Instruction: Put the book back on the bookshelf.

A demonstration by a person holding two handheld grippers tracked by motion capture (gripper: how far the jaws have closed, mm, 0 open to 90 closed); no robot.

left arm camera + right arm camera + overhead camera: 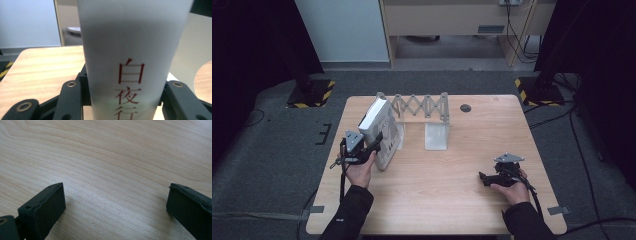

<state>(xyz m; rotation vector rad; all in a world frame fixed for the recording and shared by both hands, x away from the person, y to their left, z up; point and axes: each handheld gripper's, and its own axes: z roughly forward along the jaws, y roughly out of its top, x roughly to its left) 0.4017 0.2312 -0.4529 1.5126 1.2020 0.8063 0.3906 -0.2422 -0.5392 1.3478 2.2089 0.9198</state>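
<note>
High view: left claw (pixel 374 142) grips book (pixel 379 127).

white book (pixel 130 50) with red lettering, pale wood table (pixel 452 200)

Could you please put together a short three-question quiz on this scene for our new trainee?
1. What does the left gripper hold?
2. True or false: the right gripper grips something.
3. The accordion-style book rack stands: A) at the table's near edge, B) toward its far edge, C) on the floor.

Key:
1. A white book with red characters on its spine, clamped between the jaws beside the rack.
2. False: its jaws stand apart over bare wood, low over the table.
3. B.
</note>
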